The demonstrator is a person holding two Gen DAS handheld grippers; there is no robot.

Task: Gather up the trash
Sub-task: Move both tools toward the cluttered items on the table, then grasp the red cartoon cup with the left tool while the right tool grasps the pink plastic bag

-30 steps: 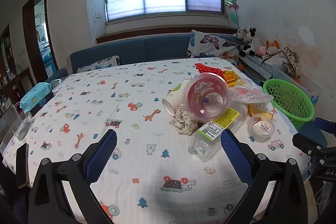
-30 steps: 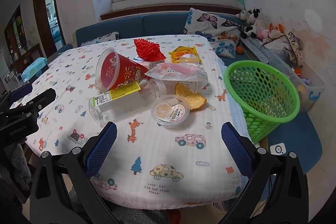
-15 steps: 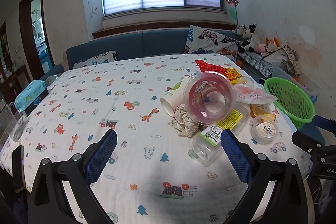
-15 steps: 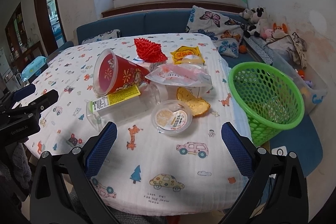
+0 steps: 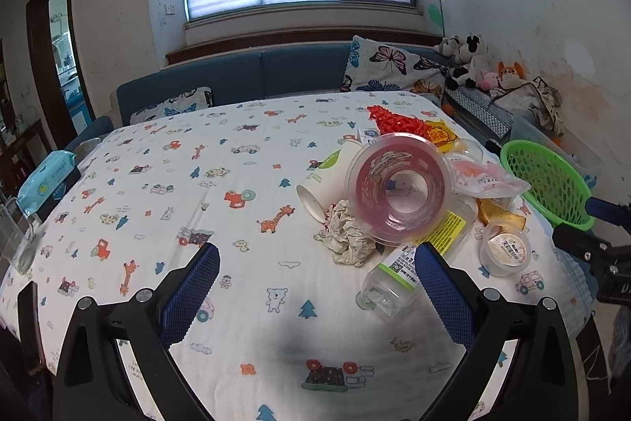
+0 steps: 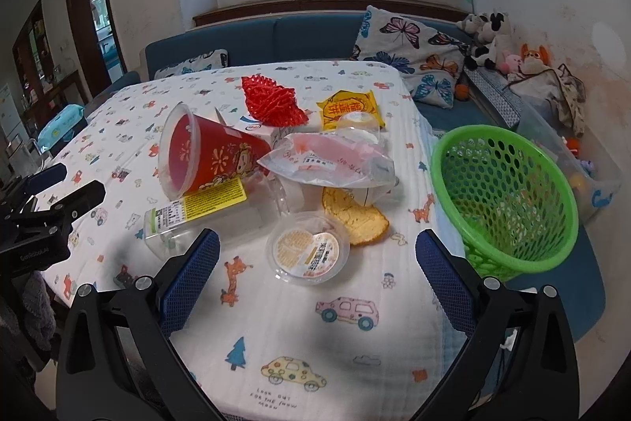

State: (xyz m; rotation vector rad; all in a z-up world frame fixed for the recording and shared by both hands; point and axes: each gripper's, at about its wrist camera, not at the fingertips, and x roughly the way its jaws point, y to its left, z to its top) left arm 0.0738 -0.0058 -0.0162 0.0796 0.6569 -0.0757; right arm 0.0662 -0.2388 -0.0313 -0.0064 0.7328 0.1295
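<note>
Where trash piles, basket [image 6: 508, 200] beside tbl

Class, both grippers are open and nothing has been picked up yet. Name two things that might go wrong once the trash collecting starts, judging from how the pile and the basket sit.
1. The red cup lies on the clear bottle; pulling the bottle may send the cup rolling.
2. The green basket sits tilted beyond the table edge, so a dropped piece may miss it.
</note>
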